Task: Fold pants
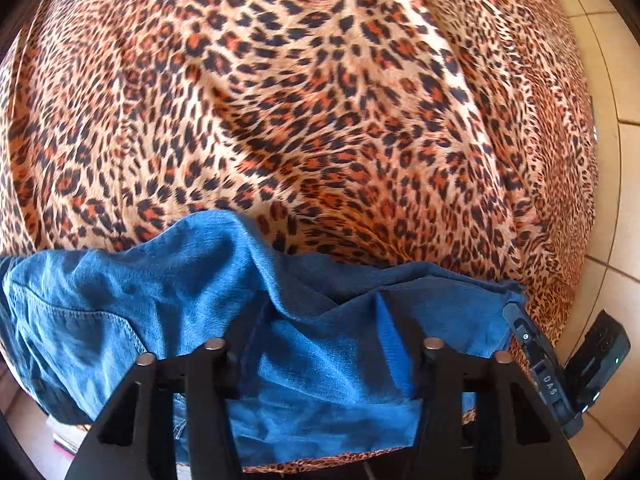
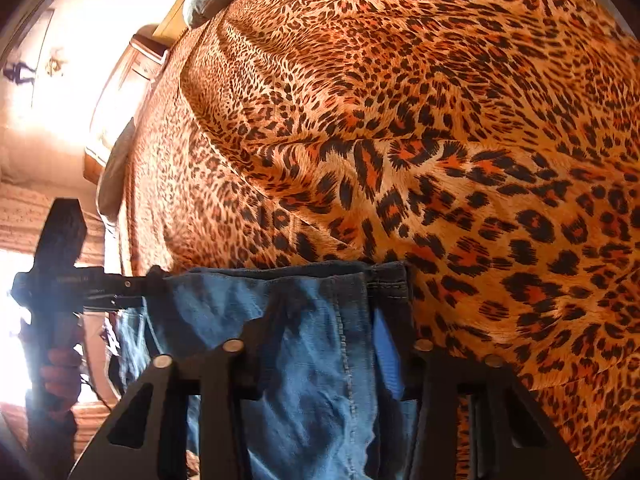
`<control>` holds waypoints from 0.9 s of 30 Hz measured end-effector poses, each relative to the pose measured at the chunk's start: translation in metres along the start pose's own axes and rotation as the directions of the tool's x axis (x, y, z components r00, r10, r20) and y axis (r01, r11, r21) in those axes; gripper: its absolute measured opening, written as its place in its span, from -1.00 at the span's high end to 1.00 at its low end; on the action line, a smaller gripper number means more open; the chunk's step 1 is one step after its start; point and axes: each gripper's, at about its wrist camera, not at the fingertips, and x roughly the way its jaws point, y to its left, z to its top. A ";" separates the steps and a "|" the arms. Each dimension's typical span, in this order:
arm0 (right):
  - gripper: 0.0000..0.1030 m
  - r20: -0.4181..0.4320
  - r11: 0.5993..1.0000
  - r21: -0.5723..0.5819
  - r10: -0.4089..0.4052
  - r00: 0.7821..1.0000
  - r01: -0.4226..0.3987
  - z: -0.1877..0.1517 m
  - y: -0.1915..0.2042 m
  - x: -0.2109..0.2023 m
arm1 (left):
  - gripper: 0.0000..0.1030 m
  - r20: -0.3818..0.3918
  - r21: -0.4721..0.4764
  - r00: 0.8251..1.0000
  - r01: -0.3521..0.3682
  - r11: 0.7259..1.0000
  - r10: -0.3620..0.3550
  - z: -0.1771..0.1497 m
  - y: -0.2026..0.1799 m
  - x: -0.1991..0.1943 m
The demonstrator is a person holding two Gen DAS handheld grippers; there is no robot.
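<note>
A: Where do the jeans (image 1: 304, 364) sit?

B: Bunched at the near edge of the leopard-print bedspread (image 1: 320, 100). Blue denim, creased, seam stitching visible from the right wrist view.

A: Left gripper (image 1: 320, 312)?

B: Jaws narrowed, denim folded up between the fingers. Looks clamped on the jeans. The other tool's body (image 1: 560, 376) shows at the right edge.

A: Right gripper (image 2: 328, 312)?

B: Jaws close together, pinching the jeans (image 2: 320, 360) near a hemmed edge. Fabric hangs down between the fingers.

A: Anything else?

B: Right view shows the left tool (image 2: 60, 276) held by a hand (image 2: 60, 376) at left. Tiled floor (image 1: 612, 80) beside the bed.
</note>
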 end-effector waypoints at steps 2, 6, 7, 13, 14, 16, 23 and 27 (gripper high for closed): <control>0.75 0.001 0.998 -0.049 -0.032 0.999 0.032 -0.002 0.005 0.002 | 0.65 -0.003 -0.029 1.000 0.016 0.999 -0.016 -0.003 0.001 -0.004; 0.79 0.078 0.999 -0.044 -0.024 0.997 0.027 0.000 0.008 -0.029 | 0.68 0.057 0.033 0.998 0.018 0.999 -0.020 -0.012 -0.021 -0.014; 0.79 0.087 0.999 -0.038 -0.019 0.996 0.023 0.000 0.006 -0.036 | 0.68 0.075 0.059 0.997 -0.010 0.998 0.005 -0.009 -0.028 -0.007; 0.78 0.007 0.993 -0.008 -0.115 0.993 0.115 0.000 -0.012 -0.002 | 0.70 0.016 0.002 0.998 0.057 0.998 -0.057 0.001 -0.014 0.018; 0.76 0.015 0.993 0.000 -0.116 0.993 0.116 -0.001 -0.011 -0.003 | 0.68 0.029 0.028 0.996 0.088 0.996 -0.089 0.000 -0.013 0.011; 0.66 0.023 0.995 0.003 -0.104 0.994 0.104 -0.002 -0.008 -0.010 | 0.49 0.072 0.070 0.986 0.147 0.987 -0.152 -0.005 -0.006 -0.011; 0.45 0.080 0.992 0.112 0.055 0.995 -0.064 -0.029 -0.028 -0.063 | -0.54 0.279 0.142 0.954 0.069 0.987 -0.107 -0.054 0.054 -0.073; 0.26 0.022 0.986 0.144 0.079 0.997 -0.081 -0.073 -0.034 -0.072 | -0.54 0.235 0.126 0.967 0.065 0.990 -0.093 -0.092 0.099 -0.061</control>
